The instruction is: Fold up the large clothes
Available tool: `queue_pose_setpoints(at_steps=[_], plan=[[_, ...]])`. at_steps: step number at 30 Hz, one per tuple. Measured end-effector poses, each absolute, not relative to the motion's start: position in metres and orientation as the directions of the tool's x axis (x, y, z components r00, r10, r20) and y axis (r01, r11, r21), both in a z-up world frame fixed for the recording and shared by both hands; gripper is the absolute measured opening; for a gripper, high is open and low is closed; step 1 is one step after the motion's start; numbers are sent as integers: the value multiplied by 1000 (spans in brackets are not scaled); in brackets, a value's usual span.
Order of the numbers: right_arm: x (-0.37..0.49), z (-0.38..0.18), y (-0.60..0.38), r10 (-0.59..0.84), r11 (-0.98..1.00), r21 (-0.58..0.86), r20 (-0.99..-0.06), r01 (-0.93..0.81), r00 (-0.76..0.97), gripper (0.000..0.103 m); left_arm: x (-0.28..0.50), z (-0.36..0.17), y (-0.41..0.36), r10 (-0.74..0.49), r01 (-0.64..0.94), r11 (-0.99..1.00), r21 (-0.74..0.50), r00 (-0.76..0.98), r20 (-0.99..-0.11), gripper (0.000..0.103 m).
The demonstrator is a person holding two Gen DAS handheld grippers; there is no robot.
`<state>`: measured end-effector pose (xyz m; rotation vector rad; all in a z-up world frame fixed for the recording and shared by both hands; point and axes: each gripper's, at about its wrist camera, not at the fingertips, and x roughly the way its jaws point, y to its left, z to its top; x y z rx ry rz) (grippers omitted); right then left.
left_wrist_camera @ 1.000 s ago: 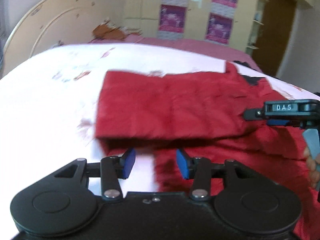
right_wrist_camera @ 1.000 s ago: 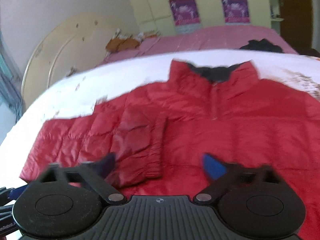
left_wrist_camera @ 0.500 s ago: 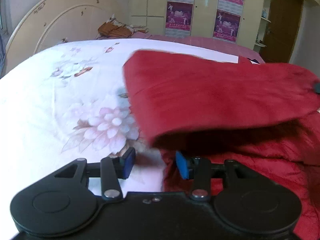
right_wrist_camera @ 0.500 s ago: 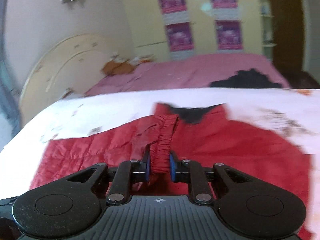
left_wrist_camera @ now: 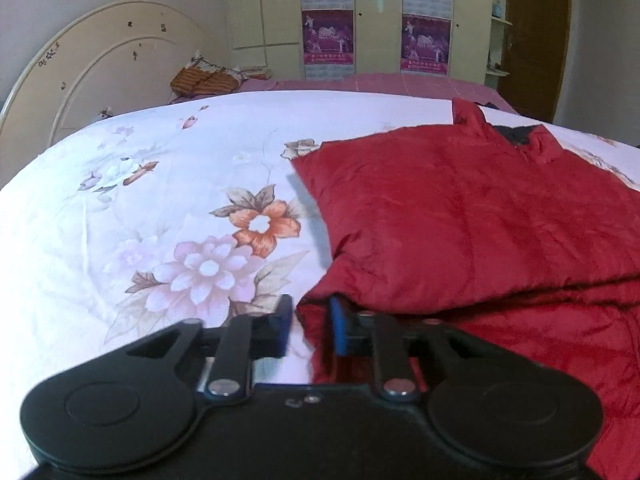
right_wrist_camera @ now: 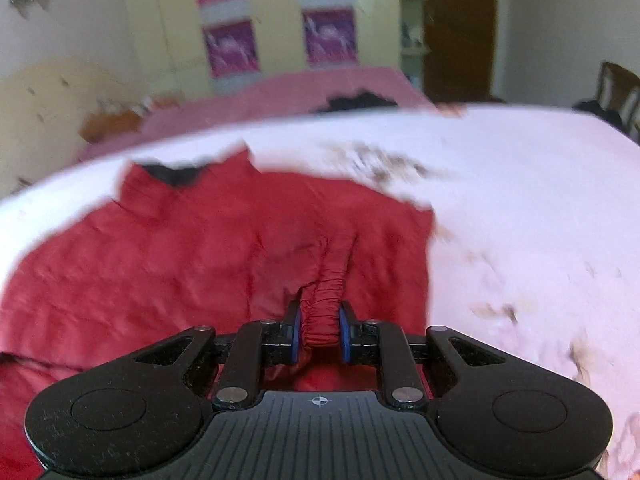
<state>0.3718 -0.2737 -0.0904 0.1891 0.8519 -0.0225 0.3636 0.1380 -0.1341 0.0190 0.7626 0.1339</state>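
Observation:
A red puffer jacket (left_wrist_camera: 460, 224) lies on a white floral bedsheet (left_wrist_camera: 168, 200), its sleeve folded across the body and its dark-lined collar (left_wrist_camera: 516, 134) at the far side. My left gripper (left_wrist_camera: 310, 330) sits low at the jacket's near left edge; its blue pads stand apart with only a bit of red fabric edge between them. My right gripper (right_wrist_camera: 320, 334) is shut on the sleeve's elastic cuff (right_wrist_camera: 326, 304) and holds it over the jacket body (right_wrist_camera: 160, 264). The right wrist view is blurred.
A cream headboard (left_wrist_camera: 100, 76) stands at the far left with a folded orange cloth (left_wrist_camera: 208, 80) beside it. A pink blanket (left_wrist_camera: 380, 82) and a dark garment (right_wrist_camera: 360, 102) lie beyond the sheet. Wardrobe doors with purple posters (left_wrist_camera: 328, 40) and a chair (right_wrist_camera: 618, 88) stand behind.
My right gripper closed on the sleeve cuff and carried it to the right across the jacket. The sleeve now lies folded over the body. My left gripper stayed at the near left edge.

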Motion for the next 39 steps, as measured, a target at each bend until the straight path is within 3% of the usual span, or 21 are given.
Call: queue_pose_setpoints(at_steps=[2, 5, 16, 18, 19, 20, 24, 26, 27, 33, 37, 39], plan=[[368, -94, -278, 62, 980, 169, -755, 102, 653, 18, 363, -132, 142, 117, -113, 992, 51, 714, -690, 5], [365, -93, -276, 56, 988, 136, -764, 76, 642, 18, 361, -131, 147, 105, -113, 993, 34, 712, -694, 3], [362, -57, -283, 38, 979, 177, -654, 103, 755, 19, 368, -93, 153, 64, -128, 990, -55, 766, -639, 4], [368, -55, -279, 47, 977, 189, -647, 100, 761, 40, 377, -93, 147, 58, -113, 993, -47, 770, -636, 4], [369, -55, -278, 49, 977, 189, -638, 95, 769, 73, 381, -94, 144, 55, -104, 994, -41, 773, -632, 4], [370, -54, -274, 52, 980, 182, -624, 81, 779, 81, 387, -95, 141, 53, -95, 995, -34, 773, -632, 4], [384, -59, -255, 82, 988, 153, -620, 18, 780, 80, 407, -107, 132, 45, -78, 997, -23, 760, -649, 4], [393, -63, -246, 103, 987, 162, -629, 0, 771, 63, 416, -116, 126, 38, -59, 998, -10, 747, -664, 1], [397, -66, -241, 113, 987, 163, -636, -10, 764, 61, 418, -120, 123, 31, -47, 999, -7, 742, -669, 0], [418, -88, -217, 122, 992, 104, -665, -71, 737, 61, 411, -131, 104, 53, 10, 996, 92, 756, -652, 0], [428, -116, -224, 21, 999, -15, -705, -45, 709, 61, 416, -137, 113, 75, -9, 995, 100, 737, -672, 2], [430, -126, -238, 8, 1000, -4, -717, -16, 697, 61, 417, -138, 112, 74, -6, 995, 103, 739, -670, 2]])
